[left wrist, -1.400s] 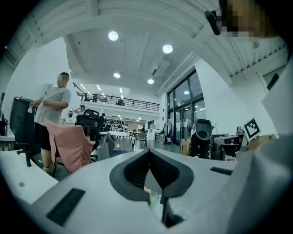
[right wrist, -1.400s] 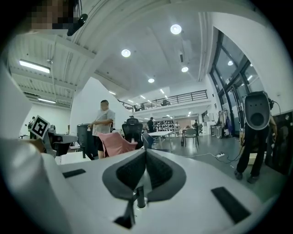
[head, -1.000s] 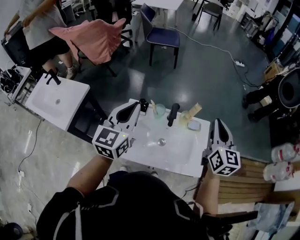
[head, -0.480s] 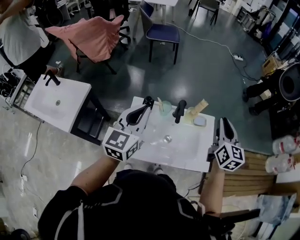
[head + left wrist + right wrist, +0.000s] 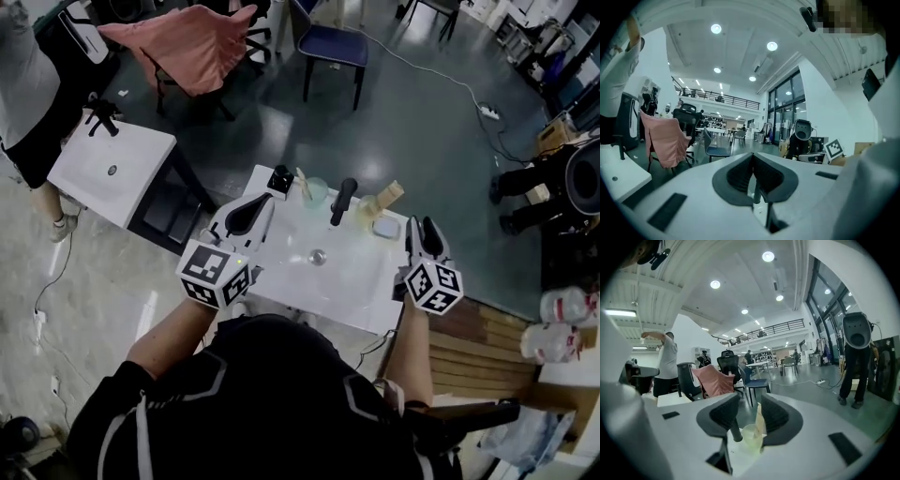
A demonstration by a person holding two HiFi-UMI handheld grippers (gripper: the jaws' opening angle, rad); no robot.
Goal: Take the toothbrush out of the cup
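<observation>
The left gripper [image 5: 265, 200] sits centre-left in the head view, pointing level toward the top of the frame with its jaws pressed together. The right gripper [image 5: 419, 228], at centre-right, tips slightly downward. Its jaws are opening, and the pads [image 5: 723, 414] grip nothing. Both bare forearms [image 5: 167, 333] reach up from the bottom of the frame, elbows bent.

White sink top [image 5: 352, 291], frame center: black box [image 5: 279, 180], green cup [image 5: 316, 192], faucet [image 5: 341, 201], yellow cup [image 5: 368, 208], dish [image 5: 385, 228] along upper edge.
</observation>
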